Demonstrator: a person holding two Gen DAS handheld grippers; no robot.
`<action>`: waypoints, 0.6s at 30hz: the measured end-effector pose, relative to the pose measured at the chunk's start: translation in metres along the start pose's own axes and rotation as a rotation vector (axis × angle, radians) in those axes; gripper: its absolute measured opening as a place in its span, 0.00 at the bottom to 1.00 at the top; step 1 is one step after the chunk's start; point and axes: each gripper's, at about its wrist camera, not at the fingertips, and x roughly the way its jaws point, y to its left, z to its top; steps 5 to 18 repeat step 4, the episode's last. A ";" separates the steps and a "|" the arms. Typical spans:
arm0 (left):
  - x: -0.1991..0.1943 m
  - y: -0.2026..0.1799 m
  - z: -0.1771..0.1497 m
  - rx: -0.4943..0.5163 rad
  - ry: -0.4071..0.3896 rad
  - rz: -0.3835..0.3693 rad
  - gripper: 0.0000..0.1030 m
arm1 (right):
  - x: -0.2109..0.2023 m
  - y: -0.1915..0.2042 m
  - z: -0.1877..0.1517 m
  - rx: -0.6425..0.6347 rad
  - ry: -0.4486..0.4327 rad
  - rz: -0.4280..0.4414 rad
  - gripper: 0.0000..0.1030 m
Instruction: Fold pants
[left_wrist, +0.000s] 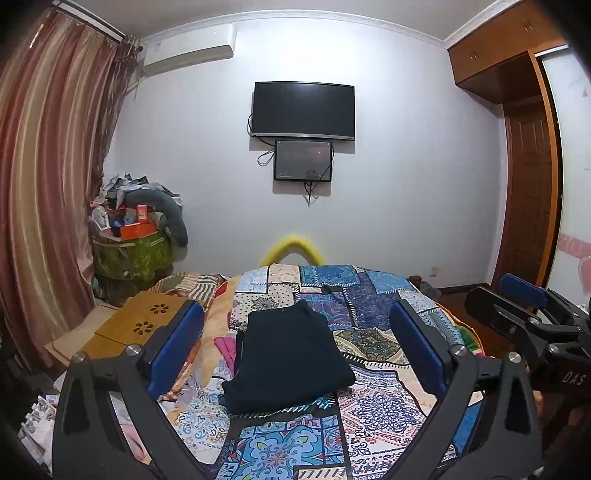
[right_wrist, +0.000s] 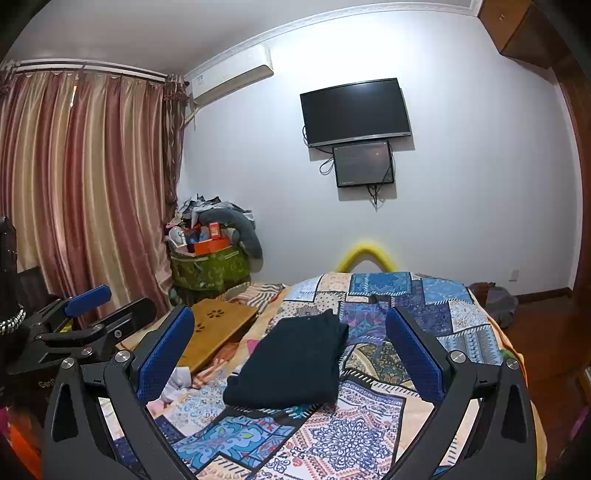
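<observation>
The dark navy pants (left_wrist: 288, 358) lie folded into a compact rectangle on the patchwork bedspread (left_wrist: 373, 295); they also show in the right wrist view (right_wrist: 291, 365). My left gripper (left_wrist: 295, 343) is open and empty, held above and in front of the pants, its blue pads (left_wrist: 173, 350) wide apart. My right gripper (right_wrist: 290, 350) is open and empty too, raised above the bed on the near side of the pants. The right gripper also shows at the right edge of the left wrist view (left_wrist: 524, 310), and the left gripper at the left of the right wrist view (right_wrist: 92, 310).
A wooden lap table (left_wrist: 144, 321) lies on the bed left of the pants, with pink clothing (left_wrist: 225, 347) beside it. A cluttered green stand (left_wrist: 129, 254) is by the curtain (left_wrist: 44, 184). A TV (left_wrist: 303, 109) hangs on the far wall. A wardrobe (left_wrist: 532, 184) stands right.
</observation>
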 end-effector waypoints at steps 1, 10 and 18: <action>0.000 0.000 0.001 0.000 0.001 -0.002 0.99 | 0.000 0.000 0.000 0.000 0.000 0.000 1.00; 0.001 0.001 0.001 -0.001 0.004 -0.005 0.99 | 0.000 0.000 0.000 0.002 0.000 0.000 1.00; 0.001 0.001 0.001 -0.001 0.004 -0.005 0.99 | 0.000 0.000 0.000 0.002 0.000 0.000 1.00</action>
